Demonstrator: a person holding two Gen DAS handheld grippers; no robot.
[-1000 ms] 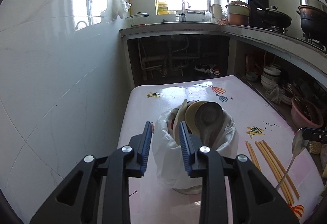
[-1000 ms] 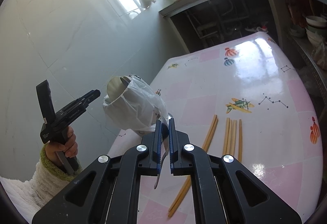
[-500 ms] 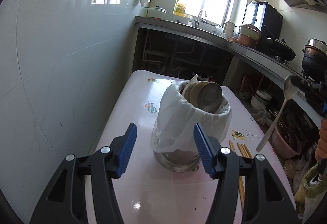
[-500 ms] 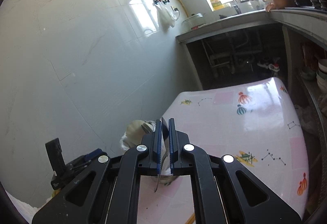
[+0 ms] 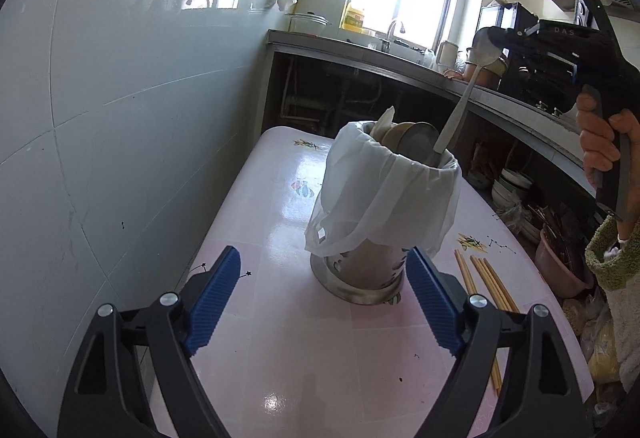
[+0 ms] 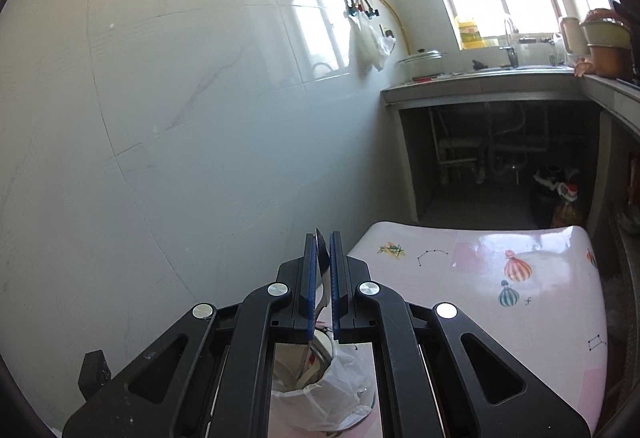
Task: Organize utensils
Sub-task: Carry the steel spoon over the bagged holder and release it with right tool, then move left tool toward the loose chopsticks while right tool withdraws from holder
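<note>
A steel utensil holder (image 5: pixel 360 274) lined with a white plastic bag (image 5: pixel 384 198) stands on the pink table (image 5: pixel 304 358) with ladles and spoons inside. My left gripper (image 5: pixel 324 278) sits low before it, its jaws opening wide on either side of the base, pads clear of it. My right gripper (image 6: pixel 322 238) is shut on the bowl of a metal spoon (image 5: pixel 460 106), held high above the holder (image 6: pixel 328 398). The handle hangs down, its tip at the holder's mouth. Several wooden chopsticks (image 5: pixel 486 282) lie on the table to the holder's right.
A tiled wall (image 5: pixel 120 118) runs along the table's left edge. A counter (image 5: pixel 400 66) with sink, pots and a stove wraps the back and right. Bowls and a pink basin (image 5: pixel 560 266) sit on the shelf under it. A hand (image 5: pixel 604 142) grips the right tool's handle.
The left jaws have spread wide and the gripper has dropped down to the holder's base. The right gripper has risen from the table's side, carrying the spoon over the holder.
</note>
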